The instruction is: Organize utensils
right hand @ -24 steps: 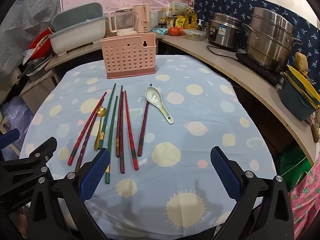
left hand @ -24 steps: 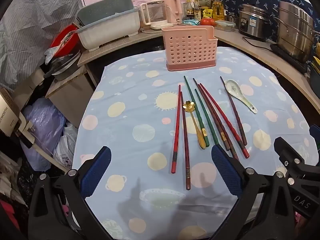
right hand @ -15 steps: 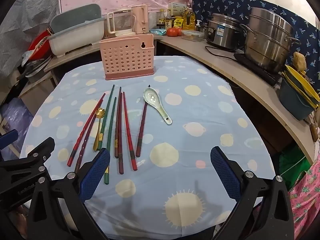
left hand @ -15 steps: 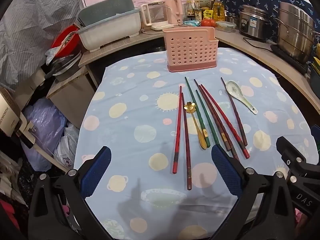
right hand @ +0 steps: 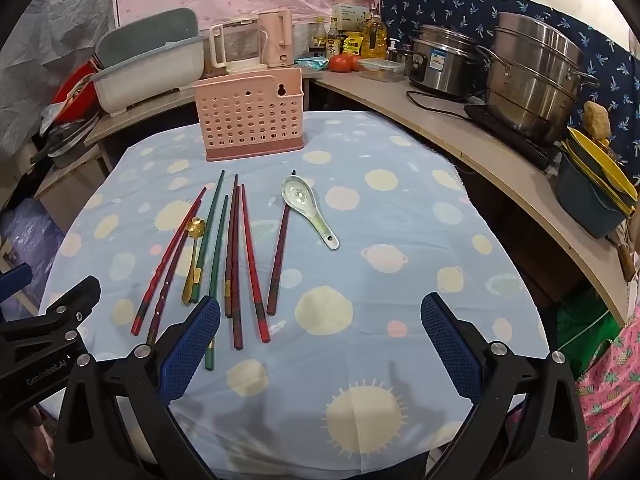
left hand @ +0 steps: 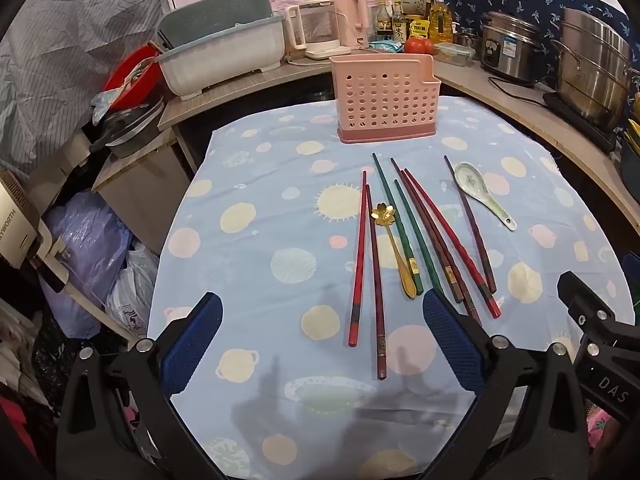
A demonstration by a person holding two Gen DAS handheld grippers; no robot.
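Note:
A pink perforated utensil holder [left hand: 386, 100] [right hand: 253, 116] stands at the far side of the round table with the blue spotted cloth [left hand: 256, 248]. In front of it lie several red, dark red and green chopsticks [left hand: 416, 232] [right hand: 236, 248], a gold flower-shaped spoon [left hand: 394, 246] [right hand: 194, 256] and a white ceramic spoon [left hand: 480, 192] [right hand: 308, 208]. My left gripper [left hand: 320, 340] hovers open over the near table edge, left of the chopstick ends. My right gripper [right hand: 320, 344] is open too, with nothing between its fingers, to the right of the chopsticks.
A curved wooden counter [right hand: 460, 136] wraps the back and right, with steel pots [right hand: 532, 72], a rice cooker [right hand: 444, 60], bottles, a kettle [right hand: 276, 40] and a dish rack [left hand: 220, 56]. Plastic bags [left hand: 92, 248] and clutter sit left of the table.
Both views have shifted slightly: the holder and utensils sit a little lower in the frames now. Both grippers stay open and hold nothing.

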